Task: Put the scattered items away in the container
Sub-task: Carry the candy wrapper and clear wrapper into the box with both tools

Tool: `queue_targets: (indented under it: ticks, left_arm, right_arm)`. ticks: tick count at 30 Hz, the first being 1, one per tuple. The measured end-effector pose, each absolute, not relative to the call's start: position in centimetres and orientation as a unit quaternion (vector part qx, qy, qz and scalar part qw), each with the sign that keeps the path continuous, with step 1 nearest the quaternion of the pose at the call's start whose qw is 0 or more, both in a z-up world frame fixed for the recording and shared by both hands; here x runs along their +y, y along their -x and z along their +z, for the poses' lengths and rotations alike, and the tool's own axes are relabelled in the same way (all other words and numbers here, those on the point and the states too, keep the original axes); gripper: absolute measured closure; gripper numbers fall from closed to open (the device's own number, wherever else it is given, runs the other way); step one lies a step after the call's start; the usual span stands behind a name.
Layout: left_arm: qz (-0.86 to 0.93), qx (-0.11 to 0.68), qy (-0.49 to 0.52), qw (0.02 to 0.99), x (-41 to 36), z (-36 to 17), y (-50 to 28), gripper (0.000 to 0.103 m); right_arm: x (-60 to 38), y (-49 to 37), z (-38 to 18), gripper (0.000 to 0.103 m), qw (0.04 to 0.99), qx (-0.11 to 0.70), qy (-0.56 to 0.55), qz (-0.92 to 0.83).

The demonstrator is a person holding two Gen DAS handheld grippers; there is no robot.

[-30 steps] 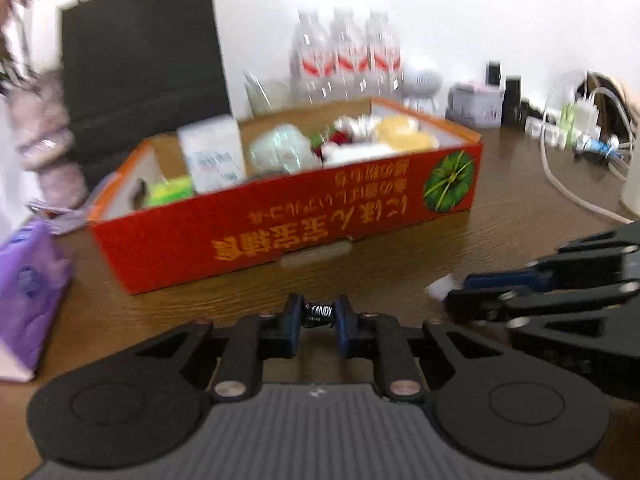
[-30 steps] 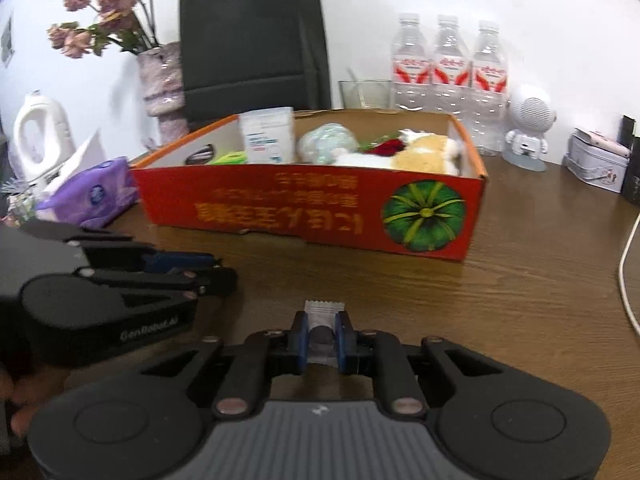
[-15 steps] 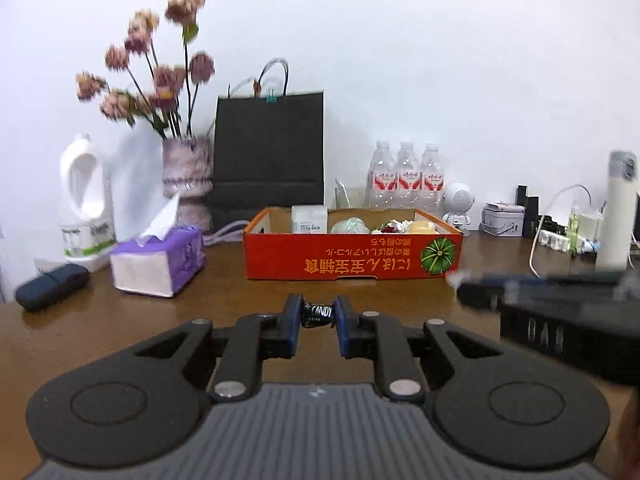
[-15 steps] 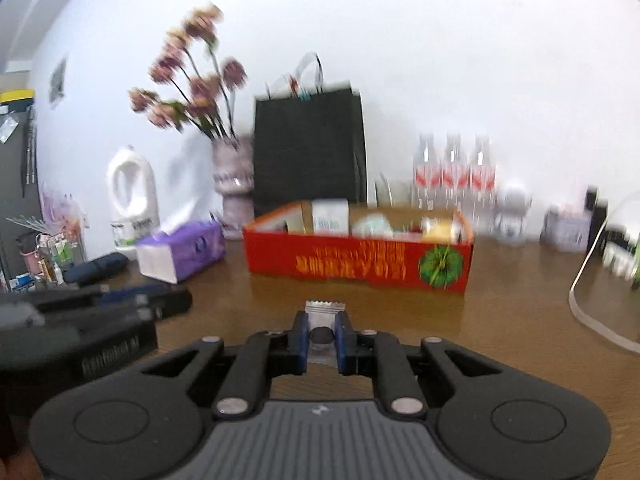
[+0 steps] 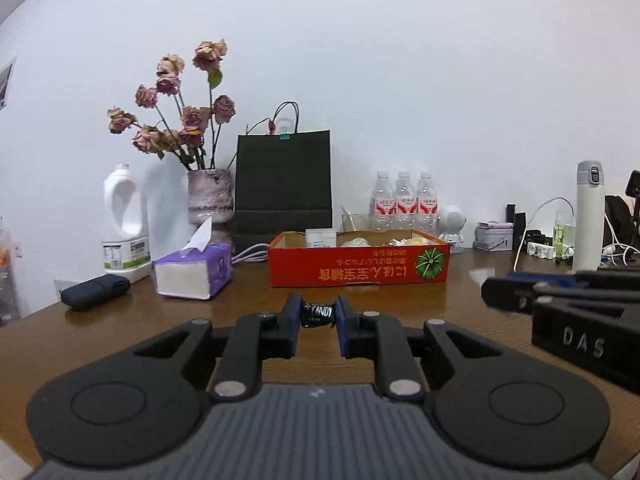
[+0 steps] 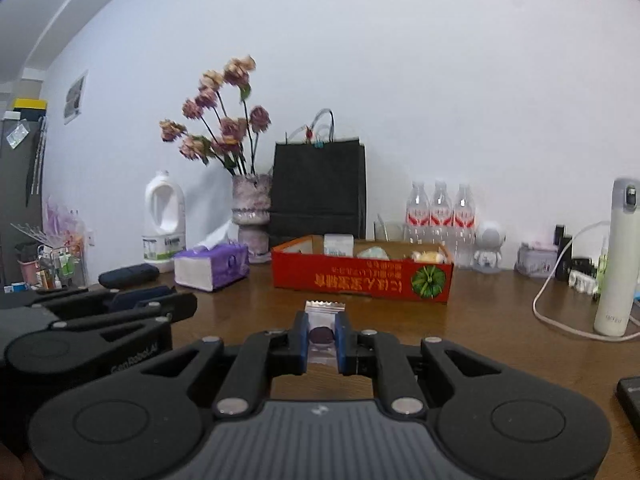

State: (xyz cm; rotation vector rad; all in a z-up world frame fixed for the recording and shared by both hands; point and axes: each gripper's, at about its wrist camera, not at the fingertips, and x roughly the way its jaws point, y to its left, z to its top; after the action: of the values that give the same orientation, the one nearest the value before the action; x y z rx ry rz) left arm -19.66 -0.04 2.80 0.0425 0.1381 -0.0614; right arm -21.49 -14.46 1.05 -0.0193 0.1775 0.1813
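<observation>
**Both grippers loaded and drawn back from the red box**

Left wrist view: the left gripper (image 5: 318, 316) was clamped on a black candy (image 5: 317, 314) (white lettering "CANDY" legible on the wrapper), held crosswise between the two fingertips above the wooden table (image 5: 120, 332). Right wrist view: the right gripper (image 6: 322, 334) was closed on a clear sachet (image 6: 322, 322) with a dark round piece inside, its crimped upper edge standing above the fingertips. The red box (image 5: 358, 270) sat well ahead of both grippers, near the back of the table, already holding a white carton (image 5: 320, 237) and several pale wrapped items. A purple tissue pack (image 5: 192, 274) lay left of the box, with a dark case (image 5: 96, 286) further left. Behind stood a vase of dried roses (image 5: 210, 200), a black paper bag (image 5: 283, 188), a white jug (image 5: 125, 224), three water bottles (image 5: 404, 204) and a white flask (image 5: 589, 216).

Compared with one second earlier, when the box filled the view at close range and was seen from above, both cameras had pulled back and levelled, so that the box appeared small and side-on. Each gripper's hold on its item was unchanged. Relative to half a second earlier, the framing differed only slightly.
</observation>
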Motion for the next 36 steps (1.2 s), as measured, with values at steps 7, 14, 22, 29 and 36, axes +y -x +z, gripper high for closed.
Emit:
queue_targets:
  ticks: [7, 14, 22, 29, 36]
  left_arm:
    - [-0.025, 0.064, -0.018, 0.998, -0.1, 2.5, 19.6, 0.084]
    - [-0.029, 0.071, 0.005, 0.997, 0.1, 3.4, 16.8, 0.083]
    - [-0.043, 0.065, 0.016, 0.997, -0.4, 4.8, 9.3, 0.083]
    - [-0.044, 0.028, -0.007, 0.999, -0.9, 6.9, -0.7, 0.083]
    - [-0.041, 0.066, 0.004, 0.997, -0.2, 6.7, -9.7, 0.083]
  right_arm:
    - [-14.0, 21.7, 0.9, 0.091, 0.993, 0.074, 0.01, 0.092]
    - [-14.7, 19.8, 1.4, 0.091, 0.995, 0.075, 0.003, 0.071]
    - [-15.8, 13.0, 3.5, 0.091, 0.996, 0.069, -0.014, 0.059]
    - [-17.1, 2.8, 5.2, 0.091, 0.998, 0.046, -0.021, 0.043]
    - [-17.9, -5.5, 6.0, 0.091, 0.997, 0.05, -0.039, 0.043]
